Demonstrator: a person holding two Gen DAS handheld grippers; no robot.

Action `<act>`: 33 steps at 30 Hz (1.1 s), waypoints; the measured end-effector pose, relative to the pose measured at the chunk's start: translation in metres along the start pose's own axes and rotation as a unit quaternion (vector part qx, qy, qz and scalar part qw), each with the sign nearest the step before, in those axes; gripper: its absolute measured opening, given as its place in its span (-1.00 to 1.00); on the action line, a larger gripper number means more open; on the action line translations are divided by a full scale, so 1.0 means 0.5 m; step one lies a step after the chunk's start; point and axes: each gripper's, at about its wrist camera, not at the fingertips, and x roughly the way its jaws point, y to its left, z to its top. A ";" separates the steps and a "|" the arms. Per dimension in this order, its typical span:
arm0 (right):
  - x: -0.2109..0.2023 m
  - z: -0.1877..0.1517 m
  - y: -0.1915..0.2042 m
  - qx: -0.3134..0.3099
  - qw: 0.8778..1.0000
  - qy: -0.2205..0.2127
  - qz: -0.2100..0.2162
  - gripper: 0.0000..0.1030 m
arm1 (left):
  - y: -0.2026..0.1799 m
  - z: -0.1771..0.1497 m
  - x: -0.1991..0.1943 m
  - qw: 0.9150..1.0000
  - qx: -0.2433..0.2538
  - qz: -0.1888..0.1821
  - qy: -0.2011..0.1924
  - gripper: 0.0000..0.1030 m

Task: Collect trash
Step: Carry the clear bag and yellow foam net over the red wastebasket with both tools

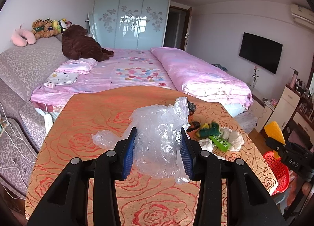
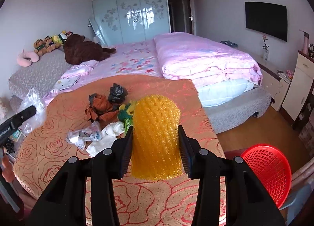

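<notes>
Yellow foam netting (image 2: 156, 137) sits clamped in the right gripper (image 2: 156, 145); the red basket (image 2: 268, 173) waits at four o'clock. Release should come squarely above its rim. The left gripper (image 1: 159, 147) pinches a plastic bag (image 1: 159, 137).

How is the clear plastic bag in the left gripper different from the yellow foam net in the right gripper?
The clear plastic bag is transparent and colourless; the yellow foam net is opaque, bright yellow. The bag is crumpled and shapeless with loose ends; the net keeps a rounded, tube-like form. The bag's surface is a smooth film, while the net shows a bumpy mesh pattern. Both are light packaging trash, each clamped between a gripper's pads: left gripper, right gripper.
</notes>
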 end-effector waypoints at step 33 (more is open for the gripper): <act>-0.078 0.006 -0.120 0.032 0.996 -0.036 -0.075 -0.18 | -0.173 0.005 0.021 0.994 0.077 -0.077 0.003 -0.23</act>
